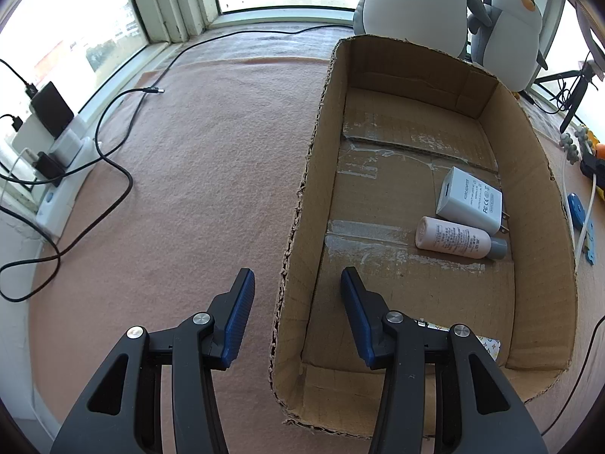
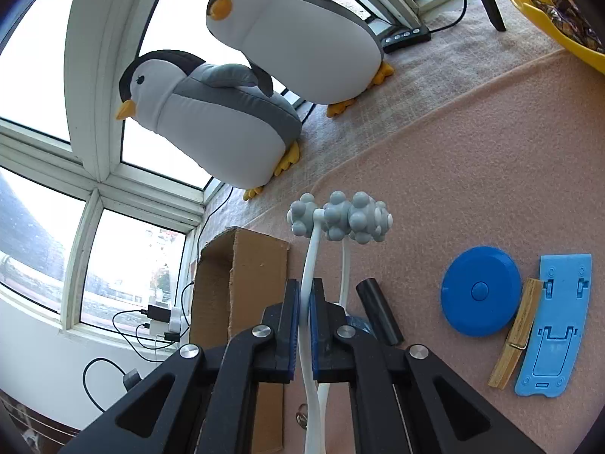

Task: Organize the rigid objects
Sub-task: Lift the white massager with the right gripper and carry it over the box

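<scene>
An open cardboard box (image 1: 529, 174) lies on the pink mat. Inside it are a white charger plug (image 1: 470, 198) and a small pink bottle (image 1: 453, 237) with a grey cap. My left gripper (image 1: 297, 291) hangs open over the box's left wall; one finger is outside and one inside, and neither pad touches the wall. In the right wrist view my right gripper (image 2: 304, 295) is shut on a thin white arm of a massage roller (image 2: 340, 221) with grey knobbly balls. The roller sticks out ahead of the fingers, to the right of the box (image 2: 257, 265).
On the mat to the right lie a black cylinder (image 2: 378, 312), a blue disc (image 2: 480, 291), a wooden clothespin (image 2: 516, 333) and a blue phone stand (image 2: 556, 321). Two plush penguins (image 2: 227, 121) stand by the window. A power strip (image 1: 56, 174) and black cables (image 1: 113, 151) lie at left.
</scene>
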